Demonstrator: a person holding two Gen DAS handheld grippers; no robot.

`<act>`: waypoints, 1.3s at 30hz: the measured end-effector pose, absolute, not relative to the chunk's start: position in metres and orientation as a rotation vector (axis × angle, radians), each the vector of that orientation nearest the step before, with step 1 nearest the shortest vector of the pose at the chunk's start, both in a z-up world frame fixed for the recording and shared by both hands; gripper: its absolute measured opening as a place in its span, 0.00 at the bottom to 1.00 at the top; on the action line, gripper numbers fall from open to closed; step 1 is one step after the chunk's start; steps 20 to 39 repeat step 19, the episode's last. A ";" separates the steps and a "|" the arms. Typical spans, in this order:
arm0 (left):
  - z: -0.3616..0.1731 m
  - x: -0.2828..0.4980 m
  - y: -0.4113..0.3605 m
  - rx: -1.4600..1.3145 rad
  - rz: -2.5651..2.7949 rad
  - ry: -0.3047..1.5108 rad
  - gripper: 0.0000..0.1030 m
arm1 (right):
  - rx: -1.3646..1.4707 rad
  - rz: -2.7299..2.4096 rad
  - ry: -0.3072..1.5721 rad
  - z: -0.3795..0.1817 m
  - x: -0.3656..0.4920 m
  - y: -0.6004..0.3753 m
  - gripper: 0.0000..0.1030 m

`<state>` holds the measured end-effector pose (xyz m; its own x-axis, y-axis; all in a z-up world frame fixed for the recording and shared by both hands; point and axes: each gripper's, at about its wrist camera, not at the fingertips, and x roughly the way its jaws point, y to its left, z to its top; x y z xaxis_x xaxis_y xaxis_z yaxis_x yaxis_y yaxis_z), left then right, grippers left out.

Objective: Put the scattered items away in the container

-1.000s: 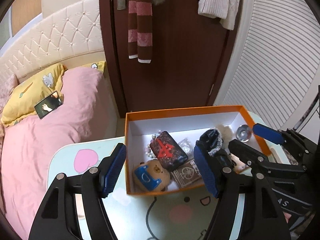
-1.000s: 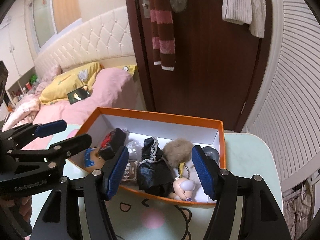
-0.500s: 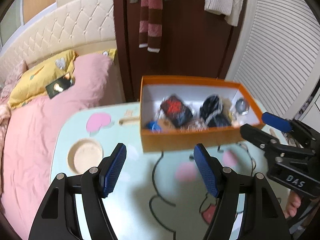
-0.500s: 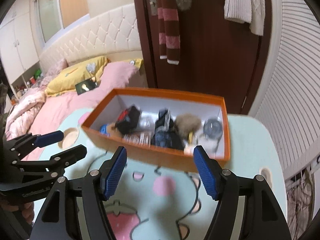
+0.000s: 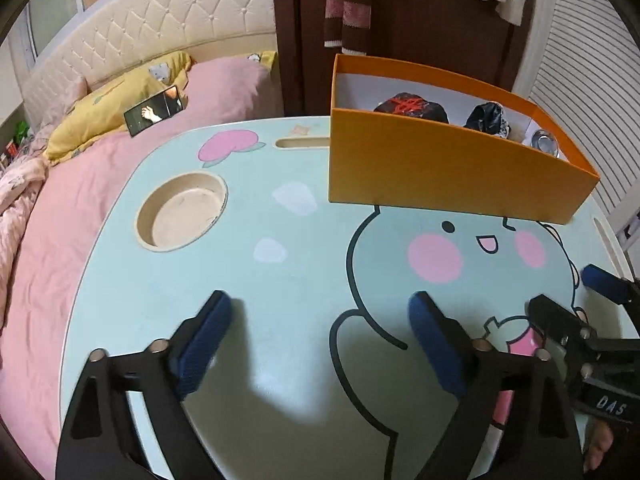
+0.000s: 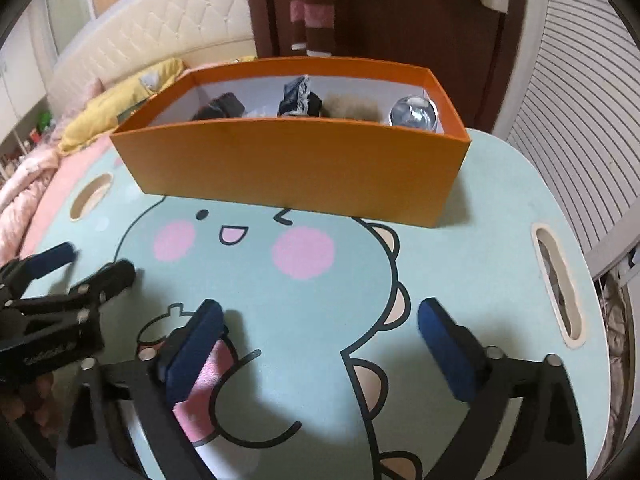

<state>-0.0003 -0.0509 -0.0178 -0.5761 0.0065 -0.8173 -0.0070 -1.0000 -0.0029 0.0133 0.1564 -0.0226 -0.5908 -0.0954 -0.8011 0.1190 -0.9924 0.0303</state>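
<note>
One orange cardboard box (image 6: 304,168) across the upper middle of the right wrist view, standing on the mint cartoon-print lap table (image 5: 280,360); same box at upper right in the left wrist view. Inside, only the tops showing over the near wall: a black pouch with red markings (image 5: 412,106), a dark lace-trimmed bundle (image 6: 300,98), a tan fur pompom (image 6: 352,108), a clear glass ball (image 6: 414,118). No loose item visible on the tabletop in either view, so probably little or nothing left to gather.

Likely light and stiff-walled but easily dented, that box; best taken by a short end wall or the rim, not the long thin side. Fabric and fur pieces soft and forgiving; the glass ball smooth, slippery, probably breakable, so a gentle centred pinch.

Left gripper (image 5: 320,344) low over the table at the bottom of its frame, jaws opening, nothing between the blue pads. Right gripper (image 6: 320,348) likewise, jaws opening wide over bare tabletop, empty.

Beyond: a round recessed cup holder (image 5: 182,210) at left, a pink duvet (image 5: 60,208), a phone (image 5: 154,110) on a yellow pillow.
</note>
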 end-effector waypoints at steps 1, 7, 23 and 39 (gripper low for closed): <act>-0.018 -0.001 -0.051 -1.444 2.787 0.000 1.00 | 1.363 -2.704 0.051 -0.024 0.014 0.156 0.99; -0.018 -0.002 -0.053 -1.446 2.791 -0.005 1.00 | 1.369 -2.705 0.066 -0.024 0.013 0.154 1.00; -0.017 -0.001 -0.051 -1.438 2.792 -0.005 1.00 | 1.362 -2.706 0.067 -0.026 0.011 0.156 1.00; -0.017 -0.001 -0.051 -1.438 2.792 -0.005 1.00 | 1.362 -2.706 0.067 -0.026 0.011 0.156 1.00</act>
